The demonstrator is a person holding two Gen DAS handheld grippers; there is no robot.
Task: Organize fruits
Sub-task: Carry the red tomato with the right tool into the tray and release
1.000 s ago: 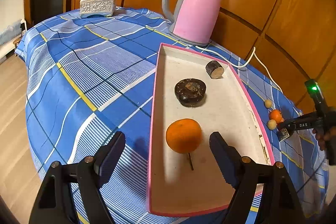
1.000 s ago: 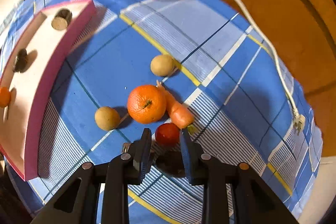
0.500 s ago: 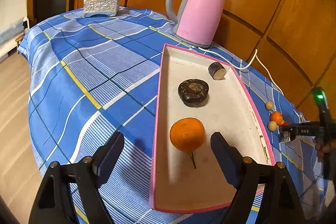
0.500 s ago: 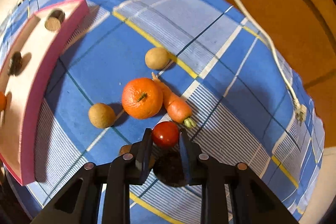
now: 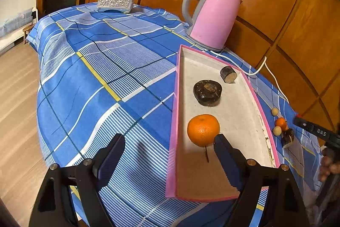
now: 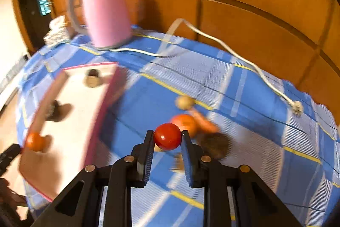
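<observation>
In the left wrist view, the left gripper point(image 5: 169, 149) hangs over the counter's point(image 5: 89, 69) blue plaid cloth with its jaws spread wide and nothing between them; one finger is over the cloth, the other over the near end of the pink-rimmed tray point(image 5: 173, 120). In the tray lie a mandarin point(image 5: 203, 129), just beside the right finger, then a dark round fruit point(image 5: 207, 92) and a cut brown piece point(image 5: 228, 74) farther back. A pink kettle point(image 5: 212, 16) stands behind the tray and a tissue box point(image 5: 115, 2) at the far edge.

In the blurred right wrist view, the right gripper point(image 6: 167, 137) has its jaws closed on a small red tomato point(image 6: 167, 136), held clear above the cloth. Below and beyond it lie an orange fruit point(image 6: 184, 121), what looks like a carrot point(image 6: 205, 121) and a pale round fruit point(image 6: 184, 102), right of the tray.
</observation>
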